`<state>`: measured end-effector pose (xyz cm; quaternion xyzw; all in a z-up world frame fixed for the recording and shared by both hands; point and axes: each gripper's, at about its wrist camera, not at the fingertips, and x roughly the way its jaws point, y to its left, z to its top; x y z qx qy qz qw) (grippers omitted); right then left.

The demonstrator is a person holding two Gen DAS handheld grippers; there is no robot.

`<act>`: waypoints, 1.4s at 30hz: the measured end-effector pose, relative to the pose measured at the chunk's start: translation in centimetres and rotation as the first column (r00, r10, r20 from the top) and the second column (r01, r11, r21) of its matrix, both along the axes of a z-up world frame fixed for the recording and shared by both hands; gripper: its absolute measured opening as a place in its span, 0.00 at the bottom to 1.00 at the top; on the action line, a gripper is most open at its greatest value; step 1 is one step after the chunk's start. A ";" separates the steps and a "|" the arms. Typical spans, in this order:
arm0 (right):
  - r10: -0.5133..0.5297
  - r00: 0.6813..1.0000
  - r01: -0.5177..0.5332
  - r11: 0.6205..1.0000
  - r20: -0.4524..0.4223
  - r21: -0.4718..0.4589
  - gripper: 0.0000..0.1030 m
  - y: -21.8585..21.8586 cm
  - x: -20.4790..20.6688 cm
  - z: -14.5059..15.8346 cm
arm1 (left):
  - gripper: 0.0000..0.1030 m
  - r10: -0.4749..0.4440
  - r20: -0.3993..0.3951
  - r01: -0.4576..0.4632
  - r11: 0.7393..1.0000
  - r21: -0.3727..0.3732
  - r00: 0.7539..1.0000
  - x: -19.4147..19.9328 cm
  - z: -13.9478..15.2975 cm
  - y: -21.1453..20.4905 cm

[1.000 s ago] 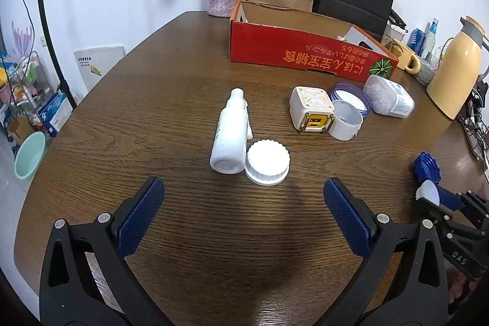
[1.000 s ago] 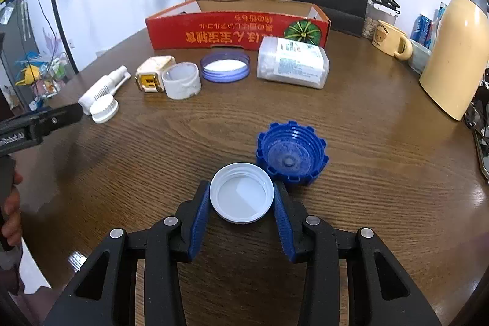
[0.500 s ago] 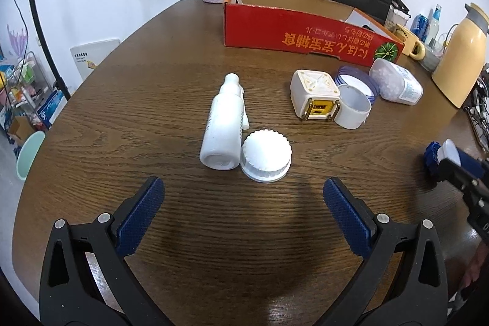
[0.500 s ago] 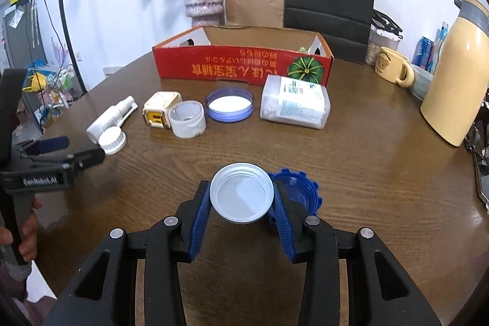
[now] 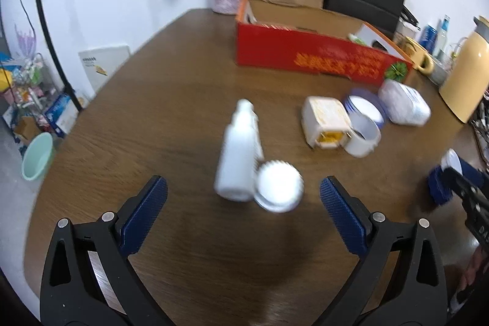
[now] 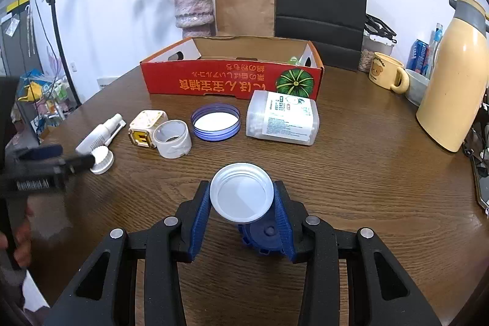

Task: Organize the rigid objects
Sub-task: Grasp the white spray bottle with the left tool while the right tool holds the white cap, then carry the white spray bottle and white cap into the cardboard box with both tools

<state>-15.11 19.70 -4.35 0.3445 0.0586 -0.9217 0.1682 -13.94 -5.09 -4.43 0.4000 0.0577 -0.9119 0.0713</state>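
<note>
My right gripper is shut on a white round lid, held above the wooden table. A blue ridged cap lies on the table under its fingers. My left gripper stands open just short of a white spray bottle lying on its side and a white ridged cap touching it. The red cardboard box sits open at the back. In the left wrist view the right gripper with the lid shows at the right edge.
In front of the box lie a white-and-yellow cube, a tape roll, a blue-rimmed lid and a clear plastic container. A yellow thermos and mug stand at the right. A vase and paper bags stand behind.
My right gripper has risen with the white lid, and the blue cap now sits beneath it instead of beside it. The left gripper has barely moved and stays open.
</note>
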 end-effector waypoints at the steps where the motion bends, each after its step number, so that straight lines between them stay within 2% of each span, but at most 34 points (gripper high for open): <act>1: 0.000 1.000 0.000 1.000 -0.001 0.001 0.43 0.0 -0.1 0.0 | 0.96 0.003 0.000 -0.003 1.000 -0.005 1.000 -0.2 0.2 -0.3; 3: -0.001 1.000 0.001 1.000 -0.002 0.001 0.43 0.2 -0.3 0.1 | 0.96 0.010 0.009 -0.010 1.000 -0.009 1.000 -0.8 0.3 -1.0; 6: -0.005 1.000 0.005 1.000 -0.002 0.004 0.43 0.3 -0.5 0.2 | 0.89 0.014 0.029 -0.013 1.000 -0.015 0.999 -1.8 0.2 -1.8; 8: -0.009 1.000 0.009 1.000 -0.003 0.007 0.43 0.3 -0.7 0.2 | 0.89 0.017 0.046 -0.016 1.000 -0.021 0.999 -2.6 -0.1 -2.1; 10: -0.012 1.000 0.012 1.000 -0.005 0.011 0.43 0.3 -0.9 0.3 | 0.81 0.013 0.067 -0.012 1.000 -0.019 0.998 -3.4 -0.5 -2.3; 14: -0.017 1.000 0.018 0.999 -0.008 0.028 0.43 0.2 -1.3 0.4 | 0.75 0.002 0.100 -0.001 1.000 -0.015 0.995 -4.6 -1.3 -2.5; 20: -0.025 1.000 0.026 0.999 -0.010 0.045 0.43 0.2 -2.0 0.5 | 0.55 -0.024 0.131 0.018 0.999 0.049 0.991 -5.8 -2.3 -3.0; 26: -0.021 1.000 0.020 0.998 0.005 0.054 0.43 0.1 -3.0 0.3 | 0.31 -0.002 0.110 -0.003 0.999 0.052 0.994 -6.2 -2.3 -3.5; 31: -0.013 0.999 0.011 0.999 0.030 0.050 0.43 0.1 -3.8 -0.2 | 0.28 -0.005 0.094 0.004 1.000 0.009 0.996 -6.0 -2.3 -2.8; 42: -0.004 0.999 0.003 0.999 0.032 0.040 0.43 0.3 -4.7 0.0 | 0.24 -0.023 0.079 0.023 1.000 -0.007 0.997 -6.3 -1.6 -2.0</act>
